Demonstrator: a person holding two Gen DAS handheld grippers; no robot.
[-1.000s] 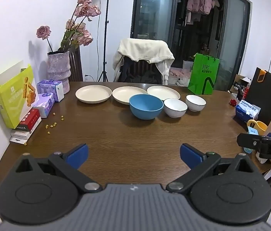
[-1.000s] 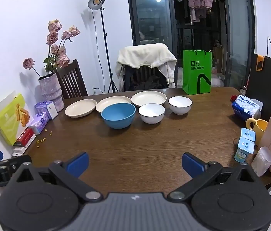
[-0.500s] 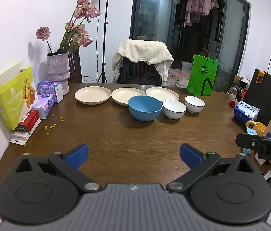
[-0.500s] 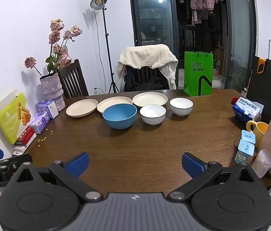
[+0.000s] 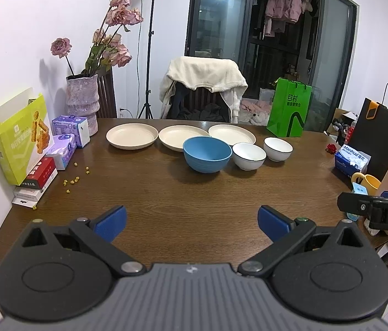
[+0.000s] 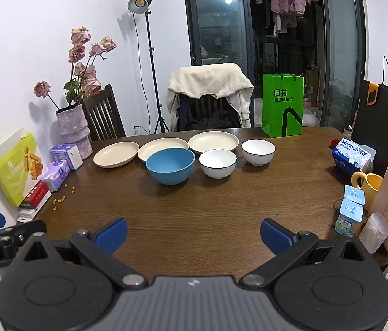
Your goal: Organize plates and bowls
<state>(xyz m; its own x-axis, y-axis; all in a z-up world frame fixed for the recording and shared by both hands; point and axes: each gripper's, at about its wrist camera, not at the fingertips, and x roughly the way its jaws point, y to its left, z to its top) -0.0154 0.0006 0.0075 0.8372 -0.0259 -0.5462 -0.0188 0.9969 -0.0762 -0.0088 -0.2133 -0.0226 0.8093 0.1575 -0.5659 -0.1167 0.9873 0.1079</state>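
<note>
You hold both grippers low over the near edge of the table (image 5: 194, 193), well back from the dishes, which gives each camera the whole layout before you commit to a grasp. The left gripper (image 5: 192, 220) is spread wide and carries nothing, and the right gripper (image 6: 194, 233) is likewise spread and bare, so either is ready to take a rim. Three cream plates (image 5: 132, 135) lie in a row along the far side, edges just beside one another, and in front of them stand the blue bowl (image 5: 207, 153) and two white bowls (image 5: 249, 155) in a second row. Nothing is nested yet, so the task looks to be at its start. Sorted by kind like this, the likely plan is to stack plates on plates and set the small bowls into each other. The boxes (image 5: 19, 138) and vase (image 5: 81, 102) at the left, and the yellow mug (image 6: 366, 183) at the right, stand clear of the dishes.
</note>
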